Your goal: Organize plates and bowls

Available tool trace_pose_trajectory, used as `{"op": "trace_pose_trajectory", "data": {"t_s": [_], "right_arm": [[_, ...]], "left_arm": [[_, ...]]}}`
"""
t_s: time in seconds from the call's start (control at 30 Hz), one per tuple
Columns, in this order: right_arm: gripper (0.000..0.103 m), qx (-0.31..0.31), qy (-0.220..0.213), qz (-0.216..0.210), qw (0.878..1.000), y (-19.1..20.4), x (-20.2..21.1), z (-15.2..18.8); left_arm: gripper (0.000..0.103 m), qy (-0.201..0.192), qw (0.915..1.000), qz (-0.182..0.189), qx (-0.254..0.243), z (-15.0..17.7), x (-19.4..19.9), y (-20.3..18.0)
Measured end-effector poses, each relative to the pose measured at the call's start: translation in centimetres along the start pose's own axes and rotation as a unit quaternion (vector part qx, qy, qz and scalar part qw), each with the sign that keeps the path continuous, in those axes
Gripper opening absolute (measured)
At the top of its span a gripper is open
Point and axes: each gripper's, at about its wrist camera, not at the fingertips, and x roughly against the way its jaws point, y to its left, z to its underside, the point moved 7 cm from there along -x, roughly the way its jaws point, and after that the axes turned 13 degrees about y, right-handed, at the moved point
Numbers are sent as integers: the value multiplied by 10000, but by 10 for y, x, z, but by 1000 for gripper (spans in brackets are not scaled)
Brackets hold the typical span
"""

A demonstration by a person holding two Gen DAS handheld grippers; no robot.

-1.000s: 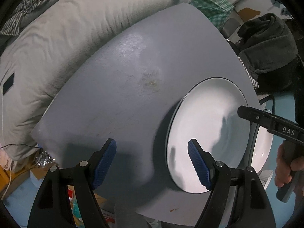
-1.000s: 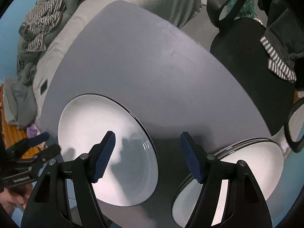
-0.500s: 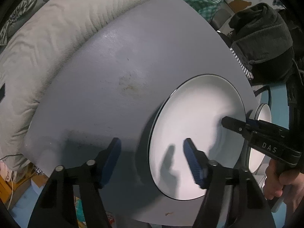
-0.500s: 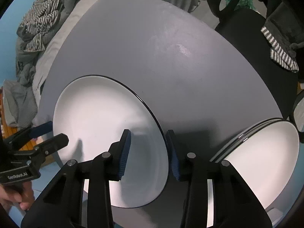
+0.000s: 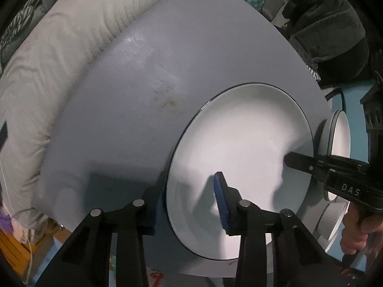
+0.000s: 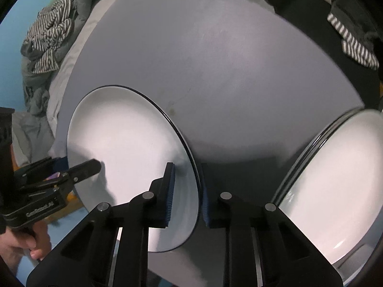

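A large white plate [image 5: 239, 148] with a thin dark rim lies on a round grey surface [image 5: 148, 76], toward its near edge. Both grippers straddle the plate's rim from opposite sides, pointing steeply down.

The left gripper [image 5: 189, 198] sits at the plate's left edge. Its jaws are closing: one blue pad is above the white face of the plate, the other below the rim outside it. A gap shows between the upper pad and the plate, so they do not yet press.

The right gripper [image 6: 186, 193] sits at the plate's right edge. Its jaws are narrow and closing, with the rim between the two blue pads; a slim gap remains on each side.

To the right of the plate, a stack of white plates [image 6: 335, 191] with dark rims rests at the surface's right edge, well apart from either gripper.

Beyond the surface's far left lies pale bedding [image 5: 55, 59] with striped clothing [image 6: 47, 40] heaped on it. A dark chair [image 6: 311, 24] stands at the far right.
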Motion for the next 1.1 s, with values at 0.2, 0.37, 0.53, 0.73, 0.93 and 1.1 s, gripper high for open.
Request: {"op": "trace_pose_trajectory", "data": {"t_s": [0.2,0.37,0.53,0.73,0.93,1.1], "right_arm": [[15,-488,-109,-668,9965,-10,-2,12],[15,-758,-462,-971,9913,-13,0,22],[15,-816,-438,-1000,9907,-12,0,20],[16,-613,-603,-550,9948,-3,2,24],[15,-549,-475,-275,9970,8,-2,30],[15,-697,-350,-436,9960,2,-7,40]], "left_arm": [[21,147,9995,136,-236,4,0,10],[18,285,9980,304,-476,5,-2,9],[18,303,9976,286,-557,5,-2,6],[18,370,9974,394,-482,-1,0,11],[18,390,9974,281,-542,7,-2,9],[18,418,9968,270,-632,17,-2,1]]}}
